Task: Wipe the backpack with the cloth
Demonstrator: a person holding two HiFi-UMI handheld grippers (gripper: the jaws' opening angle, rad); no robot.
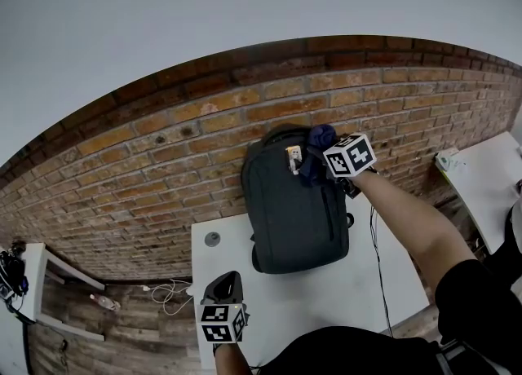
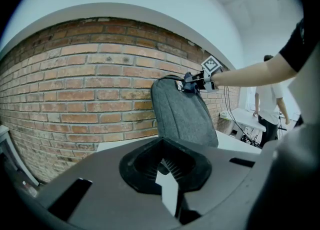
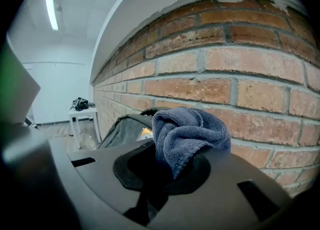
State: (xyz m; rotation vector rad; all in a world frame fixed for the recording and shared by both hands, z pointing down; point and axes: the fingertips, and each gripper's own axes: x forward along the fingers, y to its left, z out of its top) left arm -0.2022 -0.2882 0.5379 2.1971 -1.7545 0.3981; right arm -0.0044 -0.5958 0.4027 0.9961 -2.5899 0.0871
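- My right gripper (image 1: pixel 316 156) has its jaws clamped on the bunched cloth (image 3: pixel 187 129), held at the top of the backpack (image 1: pixel 298 218), close to the wall (image 1: pixel 163 161).
- My left gripper (image 1: pixel 222 285) hovers over the near part of the table (image 1: pixel 334 308), well apart from the backpack. Its jaws look drawn together with nothing between them.
- Risk 1: the backpack stands upright, leaning back on the bricks, and nothing steadies it. A sideways wipe up top could tip or slide it.
- Risk 2: the cloth is wadded, so little of it would touch the fabric. A hard drag might pull it from the jaws.
- Risk 3: the wall is just behind, so the gripper's marker cube could scrape brick.
- Room: open table lies in front of the backpack and to its right, so downward strokes have a free path.
- Edges: the table's left edge is nearer the backpack. A cable (image 1: pixel 375 243) hangs by its right side and could snag.
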